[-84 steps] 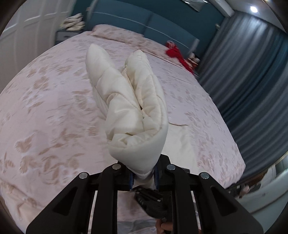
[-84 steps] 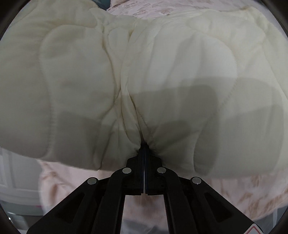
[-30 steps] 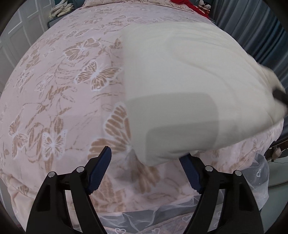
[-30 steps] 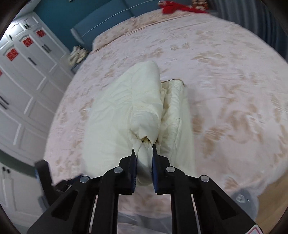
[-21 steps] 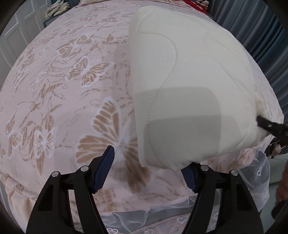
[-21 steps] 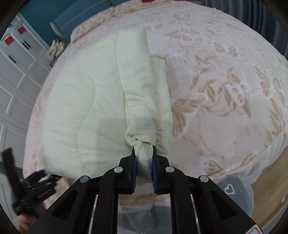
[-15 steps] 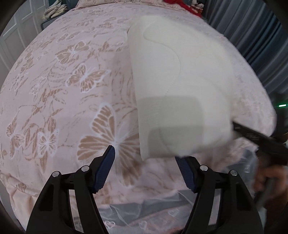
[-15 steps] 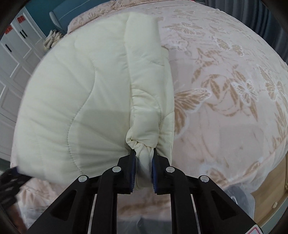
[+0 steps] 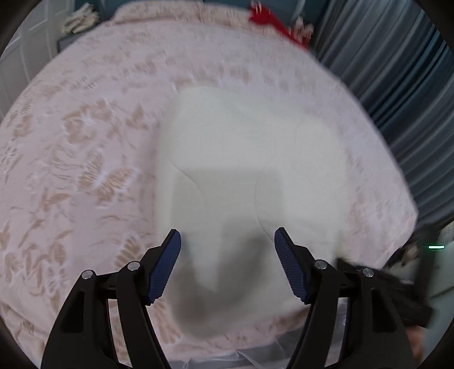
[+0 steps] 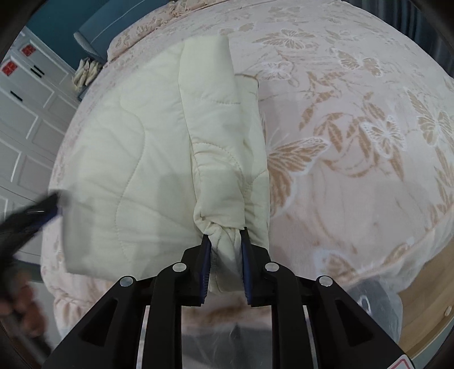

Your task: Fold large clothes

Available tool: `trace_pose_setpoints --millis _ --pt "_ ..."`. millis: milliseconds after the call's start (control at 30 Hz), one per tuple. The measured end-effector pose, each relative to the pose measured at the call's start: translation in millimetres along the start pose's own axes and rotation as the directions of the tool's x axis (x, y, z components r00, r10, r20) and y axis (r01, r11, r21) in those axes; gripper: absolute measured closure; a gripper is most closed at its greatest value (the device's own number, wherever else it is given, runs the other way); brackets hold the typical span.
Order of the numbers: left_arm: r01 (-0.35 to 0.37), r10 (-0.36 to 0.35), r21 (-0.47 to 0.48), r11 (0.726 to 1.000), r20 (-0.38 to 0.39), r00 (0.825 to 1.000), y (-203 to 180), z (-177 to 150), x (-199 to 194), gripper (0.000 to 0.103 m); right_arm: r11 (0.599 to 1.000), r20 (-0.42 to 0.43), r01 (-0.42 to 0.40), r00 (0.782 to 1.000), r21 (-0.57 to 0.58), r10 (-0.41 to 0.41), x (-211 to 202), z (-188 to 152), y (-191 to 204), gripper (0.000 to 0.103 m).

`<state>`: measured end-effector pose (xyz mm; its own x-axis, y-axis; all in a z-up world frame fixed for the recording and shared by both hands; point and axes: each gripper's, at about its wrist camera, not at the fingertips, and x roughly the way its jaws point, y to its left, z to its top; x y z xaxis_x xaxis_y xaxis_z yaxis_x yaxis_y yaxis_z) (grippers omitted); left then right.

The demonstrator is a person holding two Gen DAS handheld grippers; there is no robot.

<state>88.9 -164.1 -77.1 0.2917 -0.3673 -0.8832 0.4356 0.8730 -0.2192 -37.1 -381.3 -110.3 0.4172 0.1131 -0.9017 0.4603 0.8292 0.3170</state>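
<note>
A cream quilted garment [image 10: 136, 159] lies folded flat on the pink butterfly-print bed [image 10: 354, 142], near its front edge. My right gripper [image 10: 225, 247] has the garment's bunched right corner between its pads; the jaws are opening, and the fabric still fills the gap and touches both pads. In the blurred left wrist view my left gripper [image 9: 227, 255] stands open above the near edge of the garment [image 9: 249, 164], with nothing gripped. The left gripper [image 10: 31, 215] also shows as a dark blur at the garment's left side. The right gripper's black frame [image 9: 383, 283] shows at the lower right.
The bed's front edge with its sheer skirt [image 10: 366, 295] runs just under both grippers. Grey curtains [image 9: 397, 85] hang on the right, a red item [image 9: 269, 22] lies at the bed's head. White wardrobe doors [image 10: 22, 113] stand on the left, wooden floor [image 10: 420, 306] at the lower right.
The left gripper let the garment's left corner go and drew back and up. The right gripper sank towards the bed with the bunched corner, and its jaws widened a little.
</note>
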Motion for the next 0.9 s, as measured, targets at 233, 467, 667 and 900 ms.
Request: trace_pose_setpoints --millis 233,467,667,900 --pt "-0.060 0.060 0.006 0.998 0.011 0.998 -2 -6 11 0.033 1.000 0.171 -0.015 0.985 -0.001 0.015 -76 6 23 0.080" --pt "-0.081 0.081 0.003 0.997 0.008 0.997 -3 -7 11 0.033 0.988 0.184 0.080 0.981 -0.131 -0.055 -57 28 68 0.083" --pt "-0.085 0.085 0.011 0.996 0.000 0.996 -3 -7 15 0.032 0.982 0.084 0.144 0.987 -0.125 -0.134 -4 27 59 0.091" --pt "-0.077 0.077 0.023 0.997 0.001 0.997 -3 -14 15 0.031 0.986 0.031 0.128 0.992 -0.104 -0.126 27 21 42 0.096"
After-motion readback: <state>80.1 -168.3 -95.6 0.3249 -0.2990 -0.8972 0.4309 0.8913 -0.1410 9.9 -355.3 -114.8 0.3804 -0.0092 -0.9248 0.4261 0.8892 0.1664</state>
